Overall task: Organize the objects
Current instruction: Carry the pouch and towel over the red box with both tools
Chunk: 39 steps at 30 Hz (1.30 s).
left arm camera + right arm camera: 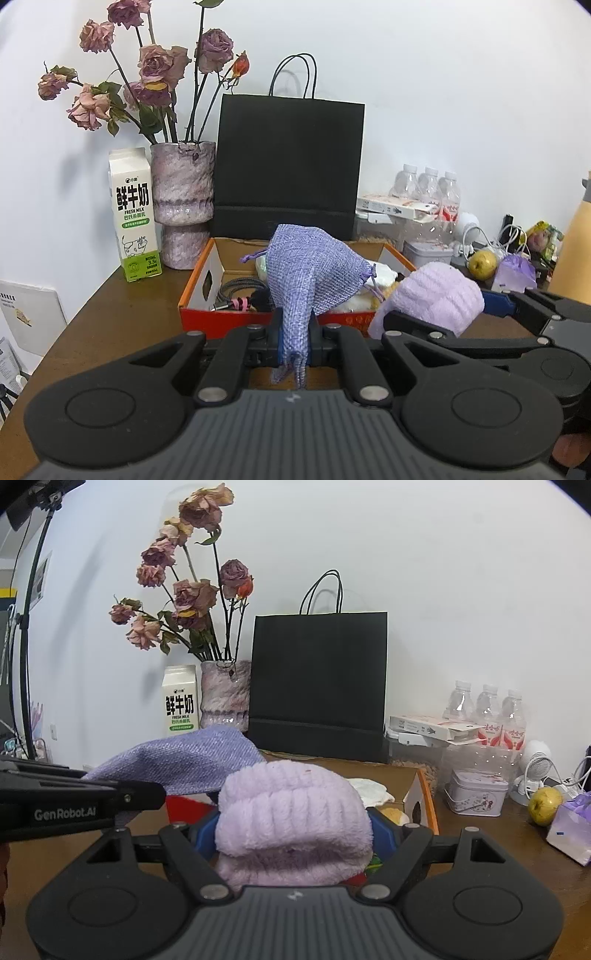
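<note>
Left wrist: left gripper (295,332) pinches woven pouch (306,269) above orange box (201,288).

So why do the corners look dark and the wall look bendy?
Left wrist view: a fisheye lens rounds the picture, so the corners go dark and the table edge curves. Right wrist view: same rounding; the black bag leans, and the flowers cast soft shadows on the wall.

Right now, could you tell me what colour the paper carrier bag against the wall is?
Plain black, handles included; the paper bag shows best in the right wrist view.
</note>
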### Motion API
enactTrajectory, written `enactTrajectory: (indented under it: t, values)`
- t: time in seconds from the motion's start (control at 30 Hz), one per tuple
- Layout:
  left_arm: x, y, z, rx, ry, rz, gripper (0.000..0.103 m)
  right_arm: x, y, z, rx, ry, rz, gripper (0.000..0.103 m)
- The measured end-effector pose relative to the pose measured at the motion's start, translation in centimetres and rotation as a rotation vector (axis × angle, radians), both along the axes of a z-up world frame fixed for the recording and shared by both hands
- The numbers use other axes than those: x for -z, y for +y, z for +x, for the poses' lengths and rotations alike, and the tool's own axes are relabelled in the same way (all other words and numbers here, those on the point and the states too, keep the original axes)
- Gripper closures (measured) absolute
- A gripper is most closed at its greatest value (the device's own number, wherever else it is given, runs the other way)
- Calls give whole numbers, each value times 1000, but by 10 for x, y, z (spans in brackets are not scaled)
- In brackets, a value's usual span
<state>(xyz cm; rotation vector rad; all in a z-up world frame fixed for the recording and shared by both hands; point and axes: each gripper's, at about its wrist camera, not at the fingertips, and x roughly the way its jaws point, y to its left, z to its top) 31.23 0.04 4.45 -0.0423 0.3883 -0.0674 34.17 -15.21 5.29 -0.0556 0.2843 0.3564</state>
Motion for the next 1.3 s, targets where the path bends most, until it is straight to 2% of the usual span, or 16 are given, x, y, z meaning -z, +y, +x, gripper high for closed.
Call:
enactTrajectory:
  t: [0.37,0.77,1.3]
  values:
    - [-2,3,29,1,-5,-32,93,1,0,27,-5,11,33,25]
    - [-2,3,67,3,-12,-43,93,-9,4,61,7,-19,44,25]
    - [-1,17,127,-11,-7,-40,93,-8,16,117,-13,-28,25,25]
